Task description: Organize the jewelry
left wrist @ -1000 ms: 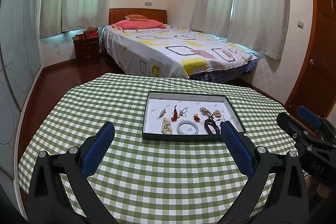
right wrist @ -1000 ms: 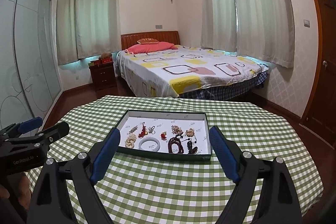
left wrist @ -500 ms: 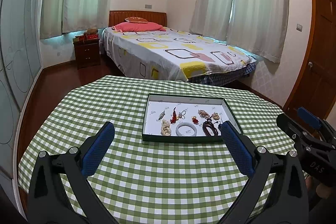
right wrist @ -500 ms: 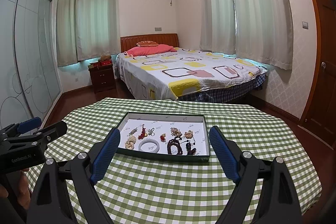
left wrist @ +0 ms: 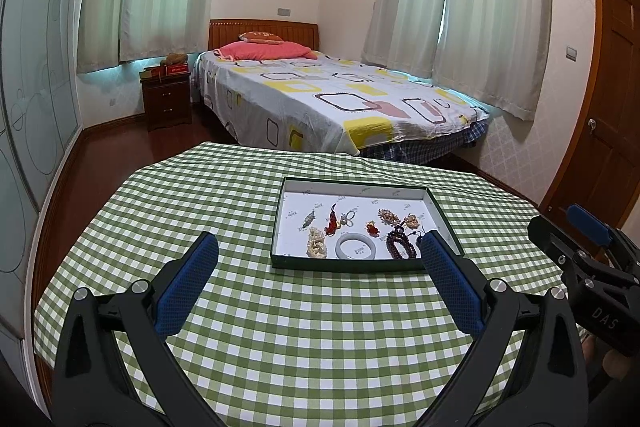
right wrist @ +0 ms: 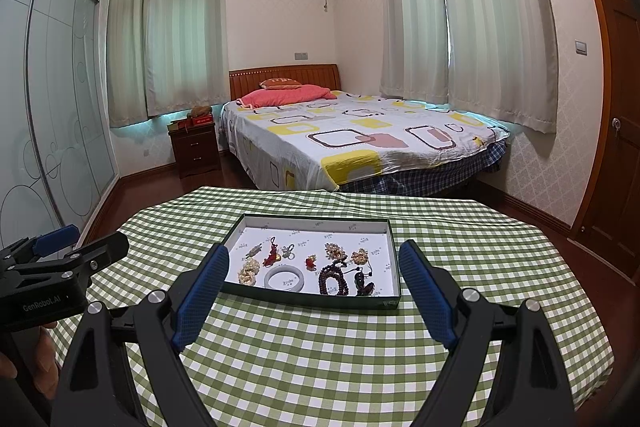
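Two grippers hover above a table (left wrist: 280, 347) covered in green-and-white check cloth, both with fingers spread wide and nothing between them. The left gripper (left wrist: 318, 259) sits near the table's near edge, its blue pads (left wrist: 186, 287) framing the cloth just short of the tray (left wrist: 282, 223). The right gripper (right wrist: 314, 267) hangs to the right of it, and its pads (right wrist: 426, 297) bracket the tray's near wall.

The tray is a shallow dark-green box with a white floor, lying flat toward the far middle of the table. All the jewelry lies inside it, clustered in the near half. At the near left is a cream beaded piece (right wrist: 248, 273); just right of it rests a pale bangle (right wrist: 284, 279), lying flat. Farther right, a coil of dark brown beads (right wrist: 333, 281) lies in the near right part, with a dark pendant (right wrist: 362, 285) beside it. Behind these sit a small grey leaf-shaped piece (right wrist: 254, 250), a red tasselled charm (right wrist: 272, 255), a silver ring piece (right wrist: 288, 251), a small red ornament (right wrist: 311, 261) and two golden clusters (right wrist: 360, 255). Whether neighbouring pieces touch is hard to tell.

Beyond the table stand a bed (right wrist: 360, 143) with a pink pillow, a dark nightstand (right wrist: 194, 147) at its left, and a wooden door (left wrist: 612, 107) at far right.
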Tool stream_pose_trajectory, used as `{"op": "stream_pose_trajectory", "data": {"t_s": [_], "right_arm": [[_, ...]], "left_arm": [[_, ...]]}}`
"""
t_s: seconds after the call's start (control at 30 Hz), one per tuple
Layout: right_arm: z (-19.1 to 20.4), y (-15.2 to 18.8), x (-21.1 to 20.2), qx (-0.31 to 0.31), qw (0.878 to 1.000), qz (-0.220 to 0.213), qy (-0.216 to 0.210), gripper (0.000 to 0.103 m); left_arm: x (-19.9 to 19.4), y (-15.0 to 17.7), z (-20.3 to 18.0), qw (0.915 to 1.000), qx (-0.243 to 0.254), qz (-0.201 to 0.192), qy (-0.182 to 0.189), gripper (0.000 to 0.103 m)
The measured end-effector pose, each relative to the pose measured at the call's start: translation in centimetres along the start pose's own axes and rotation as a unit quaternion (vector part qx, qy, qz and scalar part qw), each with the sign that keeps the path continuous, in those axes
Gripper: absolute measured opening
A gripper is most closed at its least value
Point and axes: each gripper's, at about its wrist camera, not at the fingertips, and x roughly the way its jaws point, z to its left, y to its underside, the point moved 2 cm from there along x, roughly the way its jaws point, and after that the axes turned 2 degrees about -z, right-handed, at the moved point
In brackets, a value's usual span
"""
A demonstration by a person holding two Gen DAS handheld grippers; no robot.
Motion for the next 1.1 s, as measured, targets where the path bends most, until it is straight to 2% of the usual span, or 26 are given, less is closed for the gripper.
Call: {"op": "stream_pose_trajectory", "data": {"t_s": [0.8,1.1], "right_arm": [[0.22,-0.06,0.11,0.0,1.0,0.003,-0.001,0.084],[0.44,0.15,0.64,0.001,1.0,0.009,-0.001,0.084]], "left_arm": [[0.09,-0.07,0.47,0.9999,-0.008,-0.004,-0.003,0.099],[0.41,-0.02,-0.09,0.9999,0.007,-0.007,-0.003,0.099]]}}
